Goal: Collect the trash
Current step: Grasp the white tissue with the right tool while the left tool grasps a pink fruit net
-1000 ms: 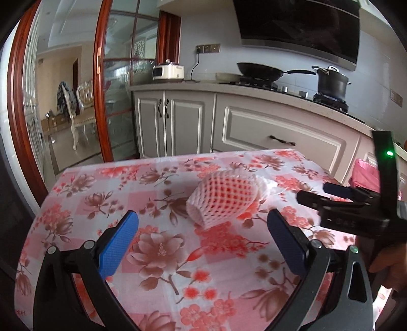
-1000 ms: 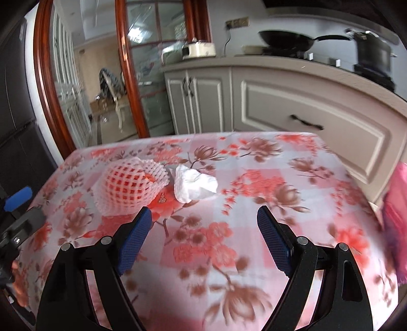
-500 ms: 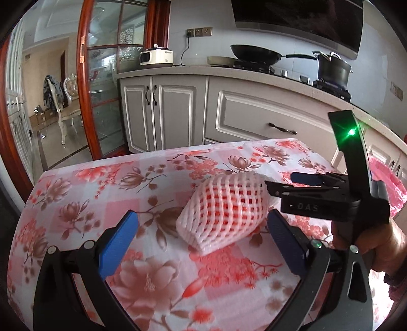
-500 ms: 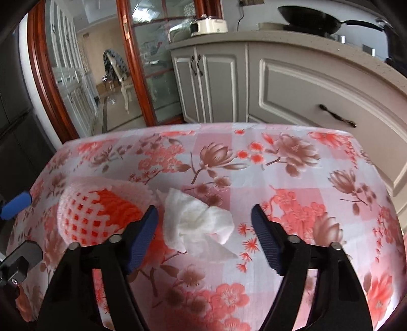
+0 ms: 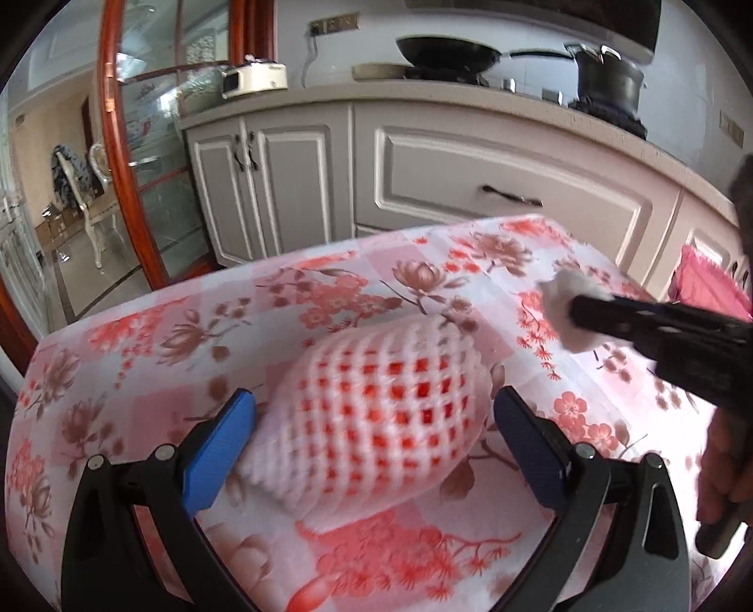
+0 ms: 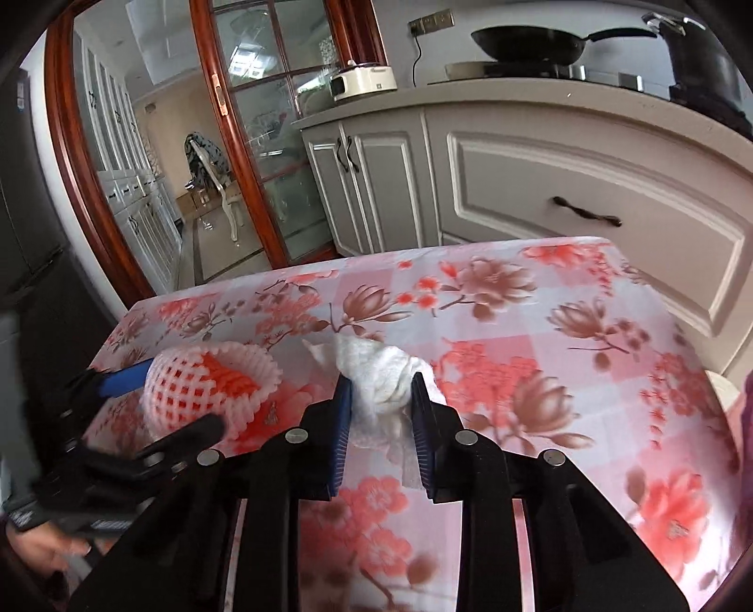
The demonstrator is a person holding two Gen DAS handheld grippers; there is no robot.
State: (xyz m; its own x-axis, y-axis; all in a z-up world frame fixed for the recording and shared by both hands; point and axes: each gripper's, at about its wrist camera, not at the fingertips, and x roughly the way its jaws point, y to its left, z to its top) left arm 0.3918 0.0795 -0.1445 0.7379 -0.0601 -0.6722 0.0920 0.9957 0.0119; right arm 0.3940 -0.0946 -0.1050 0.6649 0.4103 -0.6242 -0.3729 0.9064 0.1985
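A white foam fruit net point(image 5: 372, 414) lies on its side on the flowered tablecloth point(image 5: 141, 376). My left gripper point(image 5: 374, 400) is open, and its blue pads stand on either side of the net without squeezing it. To the right, a crumpled white tissue point(image 6: 376, 376) sits between the pads of my right gripper point(image 6: 382, 381), whose jaws are closing and press on it. In the left wrist view the tissue point(image 5: 560, 310) shows at the tip of the right gripper point(image 5: 579, 310). The net point(image 6: 197, 381) and the left gripper point(image 6: 183, 398) appear at the left of the right wrist view.
The table's far edge faces grey kitchen cabinets point(image 5: 470, 188), with a wok point(image 6: 527, 42) and a pot on the counter. Something pink point(image 5: 706, 282) hangs beyond the table's right edge. A person's hand point(image 5: 724, 461) holds the right gripper. A glass door point(image 6: 263, 155) stands at the left.
My left gripper moved forward until the foam net came between its open fingers. The right gripper advanced over the tissue and its jaws closed from wide open onto it.
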